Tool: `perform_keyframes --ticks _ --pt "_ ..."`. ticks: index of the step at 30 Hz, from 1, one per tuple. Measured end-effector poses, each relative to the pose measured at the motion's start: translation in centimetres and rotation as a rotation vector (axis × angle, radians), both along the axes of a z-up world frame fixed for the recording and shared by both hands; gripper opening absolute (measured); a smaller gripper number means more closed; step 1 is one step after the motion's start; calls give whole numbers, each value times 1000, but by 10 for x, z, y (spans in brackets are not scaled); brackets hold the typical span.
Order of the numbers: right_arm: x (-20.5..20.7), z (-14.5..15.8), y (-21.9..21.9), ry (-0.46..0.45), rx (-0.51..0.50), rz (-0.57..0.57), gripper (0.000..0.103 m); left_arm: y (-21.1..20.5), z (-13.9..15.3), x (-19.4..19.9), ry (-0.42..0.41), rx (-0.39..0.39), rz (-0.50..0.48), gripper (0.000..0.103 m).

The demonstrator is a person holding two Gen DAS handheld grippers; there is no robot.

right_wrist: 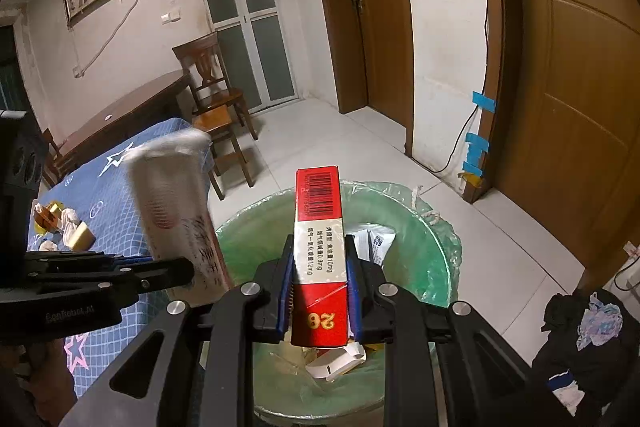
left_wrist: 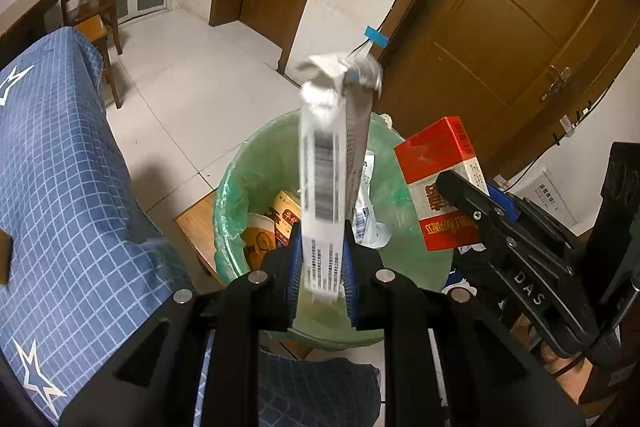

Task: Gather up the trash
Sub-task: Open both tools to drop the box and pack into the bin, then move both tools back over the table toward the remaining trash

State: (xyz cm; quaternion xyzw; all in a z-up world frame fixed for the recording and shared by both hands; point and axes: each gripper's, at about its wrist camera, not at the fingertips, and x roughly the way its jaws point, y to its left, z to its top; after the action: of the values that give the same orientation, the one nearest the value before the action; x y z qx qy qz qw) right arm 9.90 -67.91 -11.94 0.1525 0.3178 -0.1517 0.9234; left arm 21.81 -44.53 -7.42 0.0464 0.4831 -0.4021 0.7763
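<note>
Both claws loaded, held over the bin.

Left claw (left_wrist: 322,259) clamped on a white pack (left_wrist: 326,163) with a barcode; the pack stands upright, crumpled at its top end and motion-blurred. Right claw (right_wrist: 320,291) clamped on a red-and-white box (right_wrist: 319,255), barcode side up, which sits at 3 o'clock in the left view. Green-lined bin (left_wrist: 240,179) directly beneath both, at 12 o'clock, with boxes and wrappers inside. Blue checked cloth (left_wrist: 60,167) at 9 o'clock; wooden chair (right_wrist: 212,87) beyond it.
</note>
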Motion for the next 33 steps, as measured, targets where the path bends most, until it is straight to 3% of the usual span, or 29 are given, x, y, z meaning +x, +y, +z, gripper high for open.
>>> perform_keyframes --ticks 2,3,4,6,20,24,28,33 --pt "1 -2 -3 -3 15 1 32 -1 -2 1 6 8 -1 20" --pt "1 -3 -3 -6 14 -6 40 0 -2 2 5 12 -3 29" --pt "0 -3 -3 -10 17 -10 41 1 -3 2 -1 15 0 40" --pt "-2 -4 -4 -14 24 -21 43 3 -4 2 -7 13 4 48" --pt "-12 -3 14 -38 16 -20 45 27 0 -1 4 -1 14 48" --pt "-17 9 28 -65 8 1 56 45 5 -4 -1 -17 20 49" --pt "-18 15 54 -85 -3 51 65 75 12 -7 -24 -29 45 57" --pt "-8 16 93 -94 8 143 75 131 22 -1 -42 -52 109 57"
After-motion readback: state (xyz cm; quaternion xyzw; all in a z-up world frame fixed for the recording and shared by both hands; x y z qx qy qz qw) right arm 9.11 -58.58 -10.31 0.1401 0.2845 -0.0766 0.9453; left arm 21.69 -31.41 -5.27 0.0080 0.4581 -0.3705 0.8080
